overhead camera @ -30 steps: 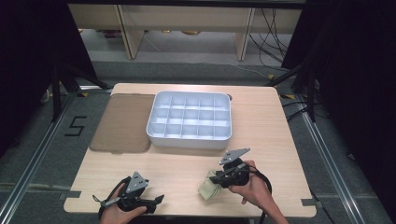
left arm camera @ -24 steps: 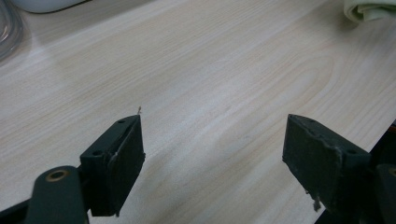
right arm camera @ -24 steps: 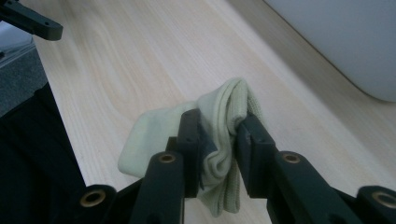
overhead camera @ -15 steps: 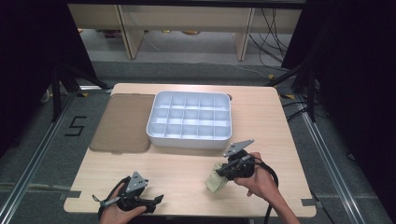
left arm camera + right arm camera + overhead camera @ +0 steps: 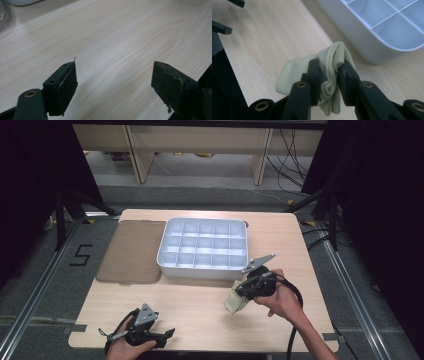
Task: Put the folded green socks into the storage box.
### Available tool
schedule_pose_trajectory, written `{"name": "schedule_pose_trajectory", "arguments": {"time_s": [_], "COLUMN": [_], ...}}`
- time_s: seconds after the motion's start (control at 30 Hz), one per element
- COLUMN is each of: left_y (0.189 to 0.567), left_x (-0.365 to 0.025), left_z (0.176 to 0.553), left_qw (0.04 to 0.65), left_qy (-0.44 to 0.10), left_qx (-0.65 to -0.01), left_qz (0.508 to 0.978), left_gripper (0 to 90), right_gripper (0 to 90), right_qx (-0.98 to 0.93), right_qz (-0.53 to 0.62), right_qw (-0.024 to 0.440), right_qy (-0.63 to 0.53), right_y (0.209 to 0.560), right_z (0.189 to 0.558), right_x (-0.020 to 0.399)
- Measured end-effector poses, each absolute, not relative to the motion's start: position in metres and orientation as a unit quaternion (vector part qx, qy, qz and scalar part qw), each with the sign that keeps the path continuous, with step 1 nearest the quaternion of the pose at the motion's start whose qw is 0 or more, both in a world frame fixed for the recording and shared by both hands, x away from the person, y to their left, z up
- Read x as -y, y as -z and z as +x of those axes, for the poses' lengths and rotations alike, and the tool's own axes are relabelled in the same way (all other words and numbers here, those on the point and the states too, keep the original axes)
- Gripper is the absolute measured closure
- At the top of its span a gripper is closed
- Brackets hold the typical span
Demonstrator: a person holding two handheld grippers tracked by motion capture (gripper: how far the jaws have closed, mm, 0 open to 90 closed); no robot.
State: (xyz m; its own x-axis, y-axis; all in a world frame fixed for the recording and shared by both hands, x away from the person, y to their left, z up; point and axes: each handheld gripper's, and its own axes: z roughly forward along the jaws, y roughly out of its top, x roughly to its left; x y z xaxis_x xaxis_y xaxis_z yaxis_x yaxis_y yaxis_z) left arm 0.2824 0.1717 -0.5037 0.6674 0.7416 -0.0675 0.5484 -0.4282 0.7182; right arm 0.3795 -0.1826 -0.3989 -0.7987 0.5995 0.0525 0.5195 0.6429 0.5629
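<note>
1. Right gripper (image 5: pixel 239 296) is pinching a pale yellow-green ribbed knit sock (image 5: pixel 233 302), its two black jaws pressed into the bunched fabric from either side; in the right gripper view (image 5: pixel 329 72) the sock (image 5: pixel 332 62) is bulging up between the pads and drooping below them.
2. Sock and gripper are hanging just above the light wooden table (image 5: pixel 200 305), near the front right corner of the white plastic divided tray (image 5: pixel 204 249).
3. Left gripper (image 5: pixel 167 334) is resting near the table's front left edge with its jaws spread wide and nothing between them; the left gripper view (image 5: pixel 113 82) is looking past them at bare wood grain.
4. Fabric is looking soft and folded, with fine ribbing along its cuff; the tray (image 5: pixel 372 37) is smooth, glossy, round-cornered, with thin walls making square compartments.
5. A flat brown rectangular mat (image 5: pixel 131 251) with rounded corners is lying just beside the tray's left side.
6. The sock's lower end is being cut off by the jaws in the right gripper view, and the left hand (image 5: pixel 125 349) is partly running out of the high view's bottom edge.
</note>
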Motion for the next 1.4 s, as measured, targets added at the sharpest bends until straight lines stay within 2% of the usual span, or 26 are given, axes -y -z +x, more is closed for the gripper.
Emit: {"name": "schedule_pose_trajectory", "arguments": {"time_s": [0.27, 0.83, 0.87, 0.93, 1.4], "left_y": [0.504, 0.505, 0.503, 0.505, 0.504], "left_x": [-0.172, -0.171, -0.174, -0.171, -0.171], "left_z": [0.283, 0.283, 0.284, 0.283, 0.284], "left_qw": [0.37, 0.377, 0.36, 0.378, 0.377], "left_qy": [-0.13, -0.132, -0.134, -0.134, -0.133], "left_qx": [-0.386, -0.392, -0.376, -0.391, -0.387], "left_qz": [0.835, 0.829, 0.843, 0.829, 0.831], "left_gripper": [20.2, 20.2, 20.2, 20.2, 20.2], "right_gripper": [73.4, 73.4, 73.4, 73.4, 73.3], "right_qx": [-0.899, -0.897, -0.897, -0.895, -0.885], "right_qz": [0.321, 0.322, 0.318, 0.326, 0.352], "right_qw": [0.08, 0.109, 0.111, 0.109, 0.124], "right_qy": [-0.287, -0.284, -0.285, -0.284, -0.278], "right_y": [0.375, 0.349, 0.348, 0.345, 0.344], "right_z": [0.393, 0.419, 0.421, 0.425, 0.461], "right_x": [0.18, 0.18, 0.179, 0.179, 0.176]}}
